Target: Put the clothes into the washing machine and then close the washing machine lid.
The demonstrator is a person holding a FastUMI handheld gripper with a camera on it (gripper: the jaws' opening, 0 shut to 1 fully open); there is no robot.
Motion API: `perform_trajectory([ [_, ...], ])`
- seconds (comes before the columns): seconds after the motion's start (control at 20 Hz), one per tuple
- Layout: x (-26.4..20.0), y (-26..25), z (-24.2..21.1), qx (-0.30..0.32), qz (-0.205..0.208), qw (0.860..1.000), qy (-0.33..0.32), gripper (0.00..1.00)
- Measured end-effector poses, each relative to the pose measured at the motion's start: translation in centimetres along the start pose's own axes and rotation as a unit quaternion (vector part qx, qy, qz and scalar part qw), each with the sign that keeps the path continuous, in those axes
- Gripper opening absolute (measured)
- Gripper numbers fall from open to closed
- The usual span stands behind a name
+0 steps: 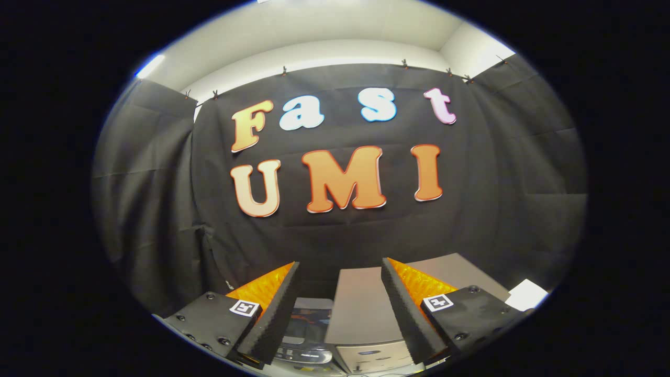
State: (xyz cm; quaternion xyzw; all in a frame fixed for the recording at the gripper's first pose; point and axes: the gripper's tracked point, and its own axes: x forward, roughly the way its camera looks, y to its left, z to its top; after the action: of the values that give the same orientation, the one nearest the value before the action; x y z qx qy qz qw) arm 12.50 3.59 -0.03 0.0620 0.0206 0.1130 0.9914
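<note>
hand-held gripper point(340, 275) open, seemingly above washing machine point(361, 314)

1. Your gripper point(340, 309) has two wedge-shaped fingers point(275, 319), each faced on its inner side with black, finely ribbed foam.
2. Behind the foam, you can see bright orange ribbed plastic on the outer face of each finger.
3. Each finger sits on a black mounting block point(209, 319) fastened with dark round-headed screws.
4. Each block carries a small white square tag point(245, 308) printed with a black fiducial pattern, one on the left and one on the right.
5. The foam pads stand apart, with a clear gap between them.
</note>
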Motion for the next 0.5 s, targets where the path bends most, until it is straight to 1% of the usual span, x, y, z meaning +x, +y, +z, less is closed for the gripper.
perform_trajectory([
  [0.1,-2.0,-2.8,0.8,-0.014,-0.015,1.0,-0.001,0.98],
  [0.15,-2.9,-3.9,1.1,-0.013,-0.015,1.0,-0.002,0.98],
  [0.25,-4.5,-5.3,2.2,-0.011,-0.016,1.0,-0.017,0.98],
  [0.5,-7.3,-8.1,2.6,-0.012,-0.025,0.999,-0.026,0.98],
])
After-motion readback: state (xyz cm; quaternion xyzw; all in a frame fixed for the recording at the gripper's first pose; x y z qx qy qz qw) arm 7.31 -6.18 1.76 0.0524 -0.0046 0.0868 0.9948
